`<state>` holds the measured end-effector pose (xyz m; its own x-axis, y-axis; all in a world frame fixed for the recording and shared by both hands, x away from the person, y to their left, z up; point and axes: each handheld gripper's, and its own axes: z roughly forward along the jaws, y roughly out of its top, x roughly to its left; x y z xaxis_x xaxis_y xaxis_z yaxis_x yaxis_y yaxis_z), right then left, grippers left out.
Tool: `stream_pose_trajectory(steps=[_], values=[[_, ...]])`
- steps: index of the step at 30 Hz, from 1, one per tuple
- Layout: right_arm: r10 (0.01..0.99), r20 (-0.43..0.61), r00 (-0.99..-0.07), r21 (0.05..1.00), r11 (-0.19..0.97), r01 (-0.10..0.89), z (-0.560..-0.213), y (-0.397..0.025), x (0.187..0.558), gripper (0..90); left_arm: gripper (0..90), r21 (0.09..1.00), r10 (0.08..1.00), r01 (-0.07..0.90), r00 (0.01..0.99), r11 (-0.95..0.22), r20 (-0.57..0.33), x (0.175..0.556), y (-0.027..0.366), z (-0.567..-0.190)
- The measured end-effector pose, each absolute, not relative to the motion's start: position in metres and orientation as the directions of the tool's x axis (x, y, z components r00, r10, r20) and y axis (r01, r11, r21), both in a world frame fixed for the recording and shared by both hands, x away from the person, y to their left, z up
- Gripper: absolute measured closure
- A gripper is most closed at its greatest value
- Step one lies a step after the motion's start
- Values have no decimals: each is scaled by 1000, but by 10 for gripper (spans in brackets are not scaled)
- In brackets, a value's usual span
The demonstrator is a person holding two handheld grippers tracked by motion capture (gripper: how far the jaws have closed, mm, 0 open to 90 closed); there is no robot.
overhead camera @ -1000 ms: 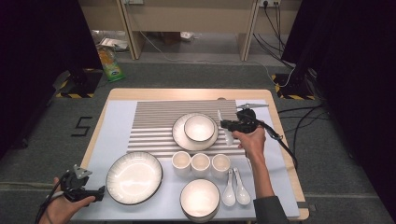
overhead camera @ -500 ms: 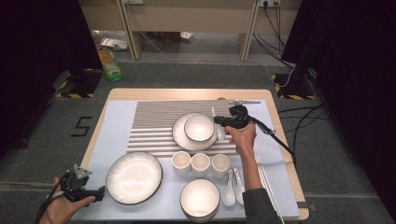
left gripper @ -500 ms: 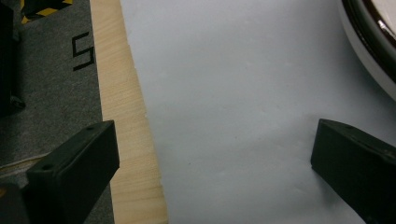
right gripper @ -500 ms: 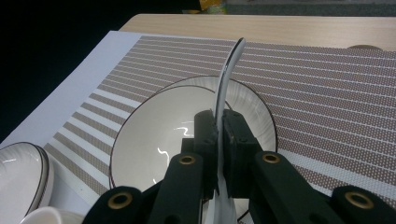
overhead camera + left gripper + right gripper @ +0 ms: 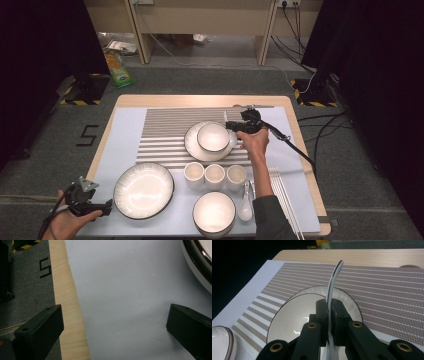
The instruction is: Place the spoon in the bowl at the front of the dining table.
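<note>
Our right gripper (image 5: 329, 322) has its jaws closed tight on a white ceramic spoon (image 5: 333, 282), its curved handle rising over the small bowl (image 5: 213, 136) stacked on a ribbed plate (image 5: 192, 145) atop the striped mat (image 5: 165, 131). Our left gripper (image 5: 113, 325) gapes wide and empty above smooth pale sheet beside the wooden table edge (image 5: 71, 322), with open room between. The spoon's bowl end is hidden behind the jaws.
</note>
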<state>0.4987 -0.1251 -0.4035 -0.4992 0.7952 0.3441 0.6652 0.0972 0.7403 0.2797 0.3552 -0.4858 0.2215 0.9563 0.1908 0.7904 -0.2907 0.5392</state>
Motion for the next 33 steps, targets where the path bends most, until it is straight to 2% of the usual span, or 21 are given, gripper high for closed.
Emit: stream_pose_trajectory(steps=[33], values=[[817,367,-445,738,36,674,-418,-112,513,849,1,539,955,789,221,-295,198,279,354,-486]])
